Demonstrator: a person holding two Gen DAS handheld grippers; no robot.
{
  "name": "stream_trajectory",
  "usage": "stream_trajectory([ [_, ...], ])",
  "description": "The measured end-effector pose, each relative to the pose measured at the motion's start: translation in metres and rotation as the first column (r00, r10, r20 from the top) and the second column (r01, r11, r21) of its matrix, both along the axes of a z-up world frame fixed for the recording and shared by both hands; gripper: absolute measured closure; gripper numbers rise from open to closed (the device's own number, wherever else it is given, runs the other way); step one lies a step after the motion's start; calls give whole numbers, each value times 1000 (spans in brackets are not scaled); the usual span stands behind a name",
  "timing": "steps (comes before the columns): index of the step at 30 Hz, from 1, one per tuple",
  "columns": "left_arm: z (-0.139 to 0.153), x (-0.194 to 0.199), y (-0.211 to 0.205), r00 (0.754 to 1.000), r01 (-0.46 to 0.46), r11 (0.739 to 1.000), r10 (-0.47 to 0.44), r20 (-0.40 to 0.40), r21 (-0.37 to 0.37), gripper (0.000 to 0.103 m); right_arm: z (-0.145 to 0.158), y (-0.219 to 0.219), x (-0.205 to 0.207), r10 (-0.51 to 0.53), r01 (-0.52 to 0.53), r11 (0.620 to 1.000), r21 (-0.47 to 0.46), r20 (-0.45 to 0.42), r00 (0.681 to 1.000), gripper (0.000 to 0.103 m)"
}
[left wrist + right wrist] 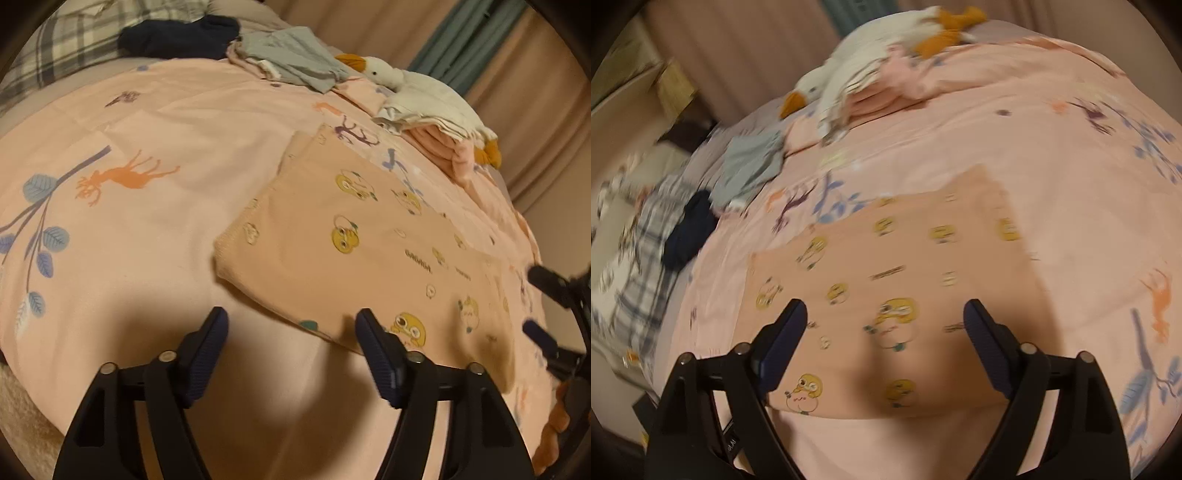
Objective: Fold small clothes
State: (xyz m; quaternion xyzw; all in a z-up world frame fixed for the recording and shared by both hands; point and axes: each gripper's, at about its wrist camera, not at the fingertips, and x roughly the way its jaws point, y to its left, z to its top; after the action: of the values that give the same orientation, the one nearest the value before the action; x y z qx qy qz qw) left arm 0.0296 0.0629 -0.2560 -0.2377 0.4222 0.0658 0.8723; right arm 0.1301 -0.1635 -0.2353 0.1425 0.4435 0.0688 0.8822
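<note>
A peach garment [354, 251] printed with yellow cartoon faces lies folded flat on the pink bedsheet [147, 229]. My left gripper [291, 317] hovers open above its near left corner, nothing between the fingers. In the right wrist view the same garment [897, 280] spreads out as a flat rectangle, and my right gripper [884, 310] stands open over its near half without touching it. The right gripper's fingers [546, 284] also show at the right edge of the left wrist view.
At the far end of the bed lie a grey garment [295, 59], a dark navy one [181, 37], and a white goose plush [417, 92] on a stack of pink and white clothes [439, 136]. A plaid pillow [74, 40] sits at the far left.
</note>
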Motion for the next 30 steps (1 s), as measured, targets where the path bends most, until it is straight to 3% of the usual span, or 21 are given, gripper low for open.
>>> stream_trajectory([
  [4,-7,4,-23,990,142,980,-142,-10,137,8,-13,18,3,37,-36,993,-114,8,999,15],
  [7,-11,5,-34,985,170,961,-165,-41,219,6,-13,19,5,50,-47,988,-144,16,999,15],
  [13,-11,2,-26,987,158,973,-155,-29,167,4,0,23,6,71,-58,972,-226,50,996,15],
  [17,-8,0,-13,995,96,995,-97,20,31,4,10,29,18,126,-112,966,-233,45,991,15],
  [20,-6,3,2,996,76,989,-69,58,-126,4,12,29,22,127,-103,956,-274,69,989,13],
  [23,-5,11,12,989,146,943,-131,71,-301,4,1,20,18,102,-81,961,-264,68,992,12],
  [26,-12,21,21,987,158,854,-129,93,-496,4,-17,9,20,108,-107,973,-205,-10,994,13],
  [28,-17,26,26,992,129,835,-100,83,-535,4,-23,0,19,86,-89,980,-178,-22,996,14],
  [30,-15,32,26,992,124,835,-94,82,-537,8,-23,-7,14,65,-62,986,-158,11,998,14],
])
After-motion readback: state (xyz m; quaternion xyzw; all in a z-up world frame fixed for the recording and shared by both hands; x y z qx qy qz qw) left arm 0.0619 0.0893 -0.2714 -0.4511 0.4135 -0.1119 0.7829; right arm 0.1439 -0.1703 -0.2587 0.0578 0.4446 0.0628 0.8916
